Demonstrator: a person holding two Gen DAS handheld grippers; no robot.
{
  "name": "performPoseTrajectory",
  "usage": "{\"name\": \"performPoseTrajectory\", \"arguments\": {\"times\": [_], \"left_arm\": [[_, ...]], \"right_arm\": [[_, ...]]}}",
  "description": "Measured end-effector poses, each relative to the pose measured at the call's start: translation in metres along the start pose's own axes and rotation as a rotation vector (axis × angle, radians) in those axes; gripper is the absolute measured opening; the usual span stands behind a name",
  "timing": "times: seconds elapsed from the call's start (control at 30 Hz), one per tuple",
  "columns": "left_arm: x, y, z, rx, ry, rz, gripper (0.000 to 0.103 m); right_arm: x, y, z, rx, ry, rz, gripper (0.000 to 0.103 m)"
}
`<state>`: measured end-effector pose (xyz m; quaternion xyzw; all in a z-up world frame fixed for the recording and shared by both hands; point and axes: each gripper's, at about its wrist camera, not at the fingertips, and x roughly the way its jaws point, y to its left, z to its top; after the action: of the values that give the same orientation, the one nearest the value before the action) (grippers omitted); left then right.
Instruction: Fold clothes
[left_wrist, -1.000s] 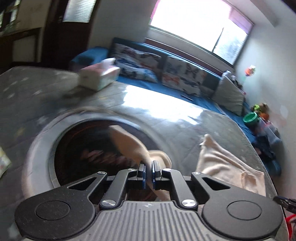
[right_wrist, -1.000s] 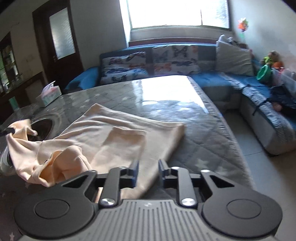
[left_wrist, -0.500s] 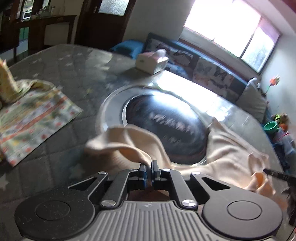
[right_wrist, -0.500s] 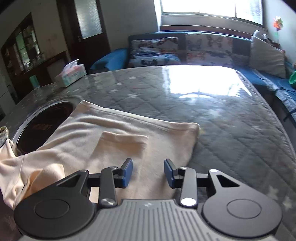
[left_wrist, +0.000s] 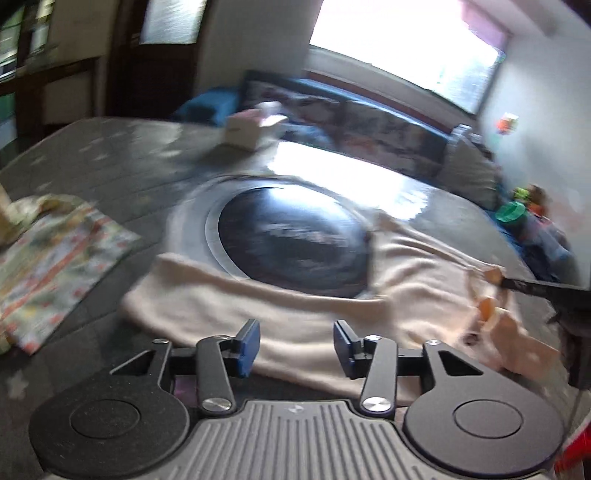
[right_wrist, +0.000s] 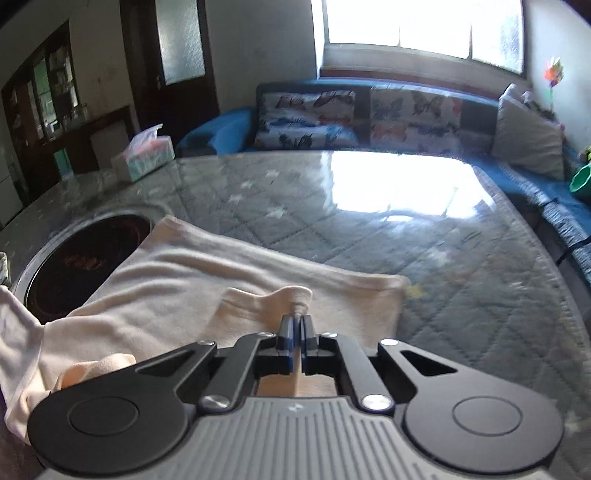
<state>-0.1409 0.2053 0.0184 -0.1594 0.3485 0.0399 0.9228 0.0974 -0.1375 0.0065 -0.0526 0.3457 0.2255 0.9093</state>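
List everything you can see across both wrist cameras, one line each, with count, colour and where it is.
cream garment: one, cream, spread on the table beside the round inset
patterned cloth: one, multicoloured, table's left side
tissue box: one, pale, far left of table
round inset: one, dark, set in the table
table: one, grey quilted cover
sofa: one, blue, butterfly cushions, under the window
left gripper: jaws opening, over the garment's edge
right gripper: shut on a garment fold
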Motion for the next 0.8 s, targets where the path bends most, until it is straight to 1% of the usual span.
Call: {"name": "performPoseTrajectory", "arguments": {"times": [0.13, 0.3, 0.4, 0.43, 0.47, 0.5, 0.57, 0.63, 0.7, 0.8], "left_arm": [[0.017, -0.043, 0.001, 0.114, 0.039, -0.135, 0.055], [0.045, -0.093, -0.005, 0.244, 0.099, -0.268, 0.057], [0.062, -0.113, -0.008, 0.291, 0.134, -0.299, 0.059], [0.066, -0.118, -0.008, 0.299, 0.14, -0.303, 0.061], [0.071, -0.122, -0.007, 0.303, 0.142, -0.304, 0.065], [0.075, -0.126, -0.006, 0.307, 0.144, -0.305, 0.067], [0.085, -0.134, -0.002, 0.312, 0.129, -0.285, 0.071], [0.094, -0.139, 0.002, 0.318, 0.117, -0.267, 0.073], [0.103, -0.142, 0.006, 0.323, 0.123, -0.282, 0.074], [0.112, -0.147, 0.008, 0.322, 0.15, -0.3, 0.073]], "right_arm": [[-0.03, -0.014, -0.002, 0.002, -0.05, -0.066, 0.003], [-0.069, -0.041, -0.016, 0.02, -0.09, -0.222, 0.003], [-0.092, -0.06, -0.029, 0.055, -0.083, -0.283, 0.003], [-0.097, -0.063, -0.033, 0.066, -0.075, -0.28, 0.003], [-0.101, -0.066, -0.037, 0.076, -0.066, -0.271, 0.003], [-0.105, -0.069, -0.041, 0.087, -0.057, -0.261, 0.007], [-0.1, -0.07, -0.044, 0.105, -0.043, -0.217, 0.01], [-0.094, -0.07, -0.045, 0.123, -0.029, -0.17, 0.023], [-0.08, -0.069, -0.043, 0.152, -0.014, -0.113, 0.03], [-0.057, -0.067, -0.04, 0.2, 0.014, -0.05, 0.03]]}}
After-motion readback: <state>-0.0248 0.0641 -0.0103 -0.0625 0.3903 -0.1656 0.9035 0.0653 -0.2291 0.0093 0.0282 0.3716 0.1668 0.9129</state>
